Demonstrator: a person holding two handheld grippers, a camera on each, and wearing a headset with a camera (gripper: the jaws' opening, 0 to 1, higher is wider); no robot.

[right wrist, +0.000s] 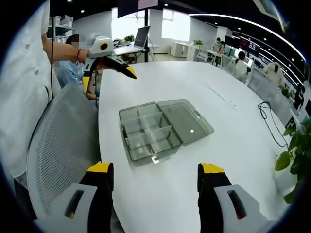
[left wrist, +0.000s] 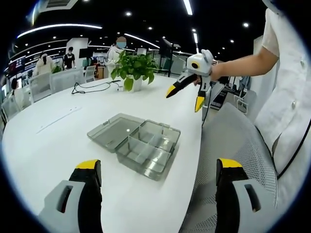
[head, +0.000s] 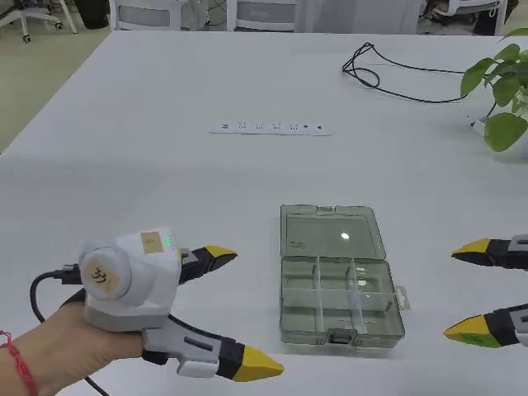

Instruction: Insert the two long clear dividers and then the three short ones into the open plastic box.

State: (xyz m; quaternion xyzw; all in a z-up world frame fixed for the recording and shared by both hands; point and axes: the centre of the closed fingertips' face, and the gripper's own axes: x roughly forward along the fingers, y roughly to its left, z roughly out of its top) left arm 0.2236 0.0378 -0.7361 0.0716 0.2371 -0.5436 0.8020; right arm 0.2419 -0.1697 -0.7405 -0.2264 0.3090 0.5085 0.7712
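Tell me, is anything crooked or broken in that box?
Nothing looks wrong. The box sits flat, lid open, dividers upright inside, nothing cracked or spilled. The left gripper and right gripper are open, beside it.

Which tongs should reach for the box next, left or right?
Left, probably. The left tongs are open, empty and aimed at the box, with one tip near its front corner. The right tongs are open too but sit a bit farther off.
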